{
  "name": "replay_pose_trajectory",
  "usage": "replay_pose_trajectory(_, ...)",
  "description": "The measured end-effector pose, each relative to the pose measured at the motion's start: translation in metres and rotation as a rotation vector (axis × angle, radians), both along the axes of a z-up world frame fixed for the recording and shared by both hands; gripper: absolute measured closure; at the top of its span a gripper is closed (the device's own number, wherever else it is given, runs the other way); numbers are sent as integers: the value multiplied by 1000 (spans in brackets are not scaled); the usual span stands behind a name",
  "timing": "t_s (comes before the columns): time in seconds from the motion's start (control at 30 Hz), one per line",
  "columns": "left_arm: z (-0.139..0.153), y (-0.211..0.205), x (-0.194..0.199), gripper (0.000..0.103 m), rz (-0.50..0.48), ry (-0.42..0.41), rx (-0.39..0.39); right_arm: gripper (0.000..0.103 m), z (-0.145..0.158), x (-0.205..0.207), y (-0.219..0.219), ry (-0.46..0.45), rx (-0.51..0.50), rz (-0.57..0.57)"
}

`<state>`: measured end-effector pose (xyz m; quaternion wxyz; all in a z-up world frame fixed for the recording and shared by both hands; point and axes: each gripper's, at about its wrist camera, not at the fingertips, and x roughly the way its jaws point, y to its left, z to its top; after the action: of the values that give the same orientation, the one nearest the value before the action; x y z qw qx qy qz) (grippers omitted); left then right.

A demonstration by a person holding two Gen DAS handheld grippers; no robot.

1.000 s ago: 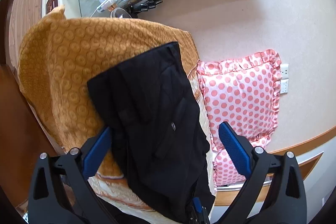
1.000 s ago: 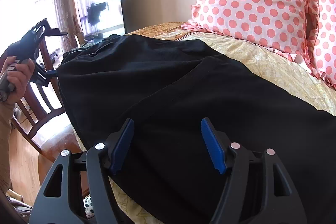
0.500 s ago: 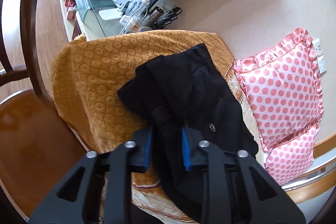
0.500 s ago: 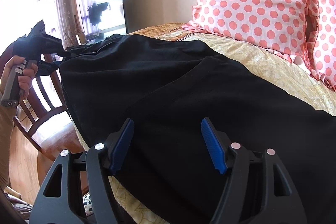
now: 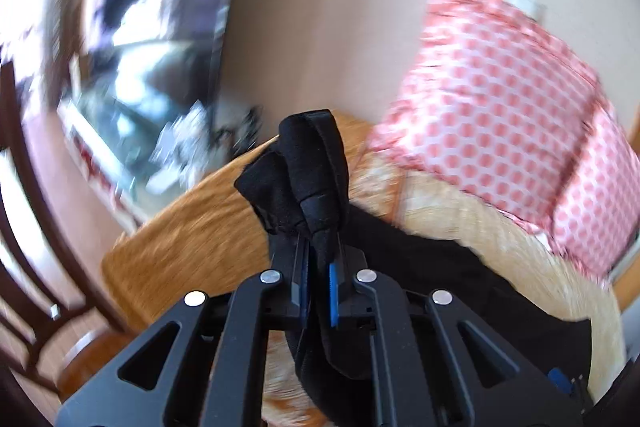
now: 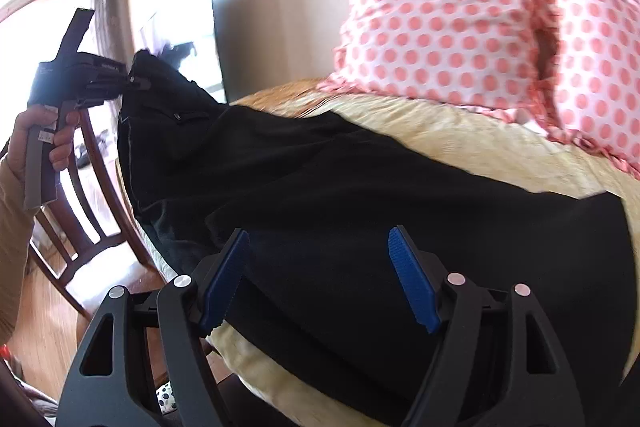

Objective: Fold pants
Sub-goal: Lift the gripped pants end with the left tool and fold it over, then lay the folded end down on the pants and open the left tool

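Pants (image 6: 360, 211): black, matte woven cloth, spread across the bed (image 6: 460, 131); one end is bunched and lifted clear of the bed at the side nearest the chair (image 6: 92, 211).

Left gripper (image 5: 319, 267): black frame, blue ribbed pads; fingers pressed together, pinching a rolled wad of the pants' edge. In the right wrist view it shows at (image 6: 136, 83), held in a hand (image 6: 44, 143).

Right gripper (image 6: 318, 279): fingers spread wide, low over the pants; contact with the cloth cannot be told.

Bed cover: cream quilted cloth, with an orange patterned throw (image 5: 192, 235) beyond.

Pillows (image 6: 436, 27): two, pink polka dots on white, frilled edges, propped against the wall.

Chair: dark wood, slatted back, partly cut off.

Left wrist view is heavily motion-blurred; objects past the throw are illegible.
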<state>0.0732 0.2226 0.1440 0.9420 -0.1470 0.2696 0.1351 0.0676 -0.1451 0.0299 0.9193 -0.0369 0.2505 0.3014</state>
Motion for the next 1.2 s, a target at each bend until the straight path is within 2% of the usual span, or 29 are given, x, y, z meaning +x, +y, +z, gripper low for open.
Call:
replay_pose_trajectory(0.23,43,-98,24,97,-245,-70,116,29,9,-16,-61,-10,85,-108)
replay_pose_trajectory(0.4,53,-187,29,97,-460,-98,180,29,9,-29,-112,-9,147,-234)
replay_pose_trajectory(0.5,41,-247,25,97,-630,-87,189,29,7,-35,-138,2,180,-300)
replay_pose_trajectory(0.6,18,-292,20,97,-751,-49,166,29,4,-41,-163,11,204,-366)
replay_pose_trajectory(0.7,-33,-342,12,97,-895,86,173,29,-1,-48,-186,24,215,-424)
replay_pose_trajectory(0.77,-58,-356,7,97,-928,138,186,29,-4,-49,-196,37,215,-449)
replay_pose_trajectory(0.83,-66,-361,5,97,-927,137,204,29,-8,-49,-205,51,215,-472)
replay_pose_trajectory(0.9,-54,-358,9,97,-907,113,184,29,-10,-50,-213,59,222,-487)
replay_pose_trajectory(1.0,-24,-352,13,97,-862,23,158,29,-11,-52,-220,54,239,-505)
replay_pose_trajectory(1.1,-14,-367,-8,97,-892,-58,228,27,-12,-54,-225,47,243,-521)
replay_pose_trajectory(1.2,-46,-389,-30,97,-994,6,304,27,-18,-53,-231,69,233,-553)
